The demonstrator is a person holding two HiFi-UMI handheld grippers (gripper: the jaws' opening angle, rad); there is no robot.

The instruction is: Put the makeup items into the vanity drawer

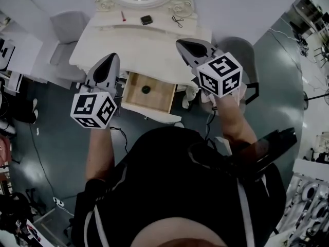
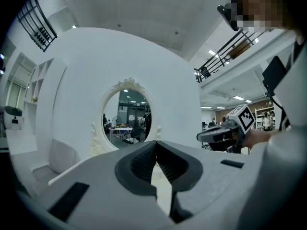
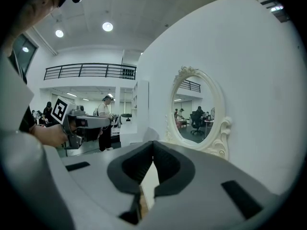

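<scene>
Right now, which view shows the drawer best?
The head view: the drawer lies open, seen from above, one dark round item inside. Both gripper views face the mirror and show no clear drawer.

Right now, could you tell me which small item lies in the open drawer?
The dark round item, alone inside the drawer; the red stick, square compact and wiry piece lie on the tabletop.

The dark item point(image 1: 146, 89) in the drawer point(image 1: 134, 92) is unidentifiable.
</scene>
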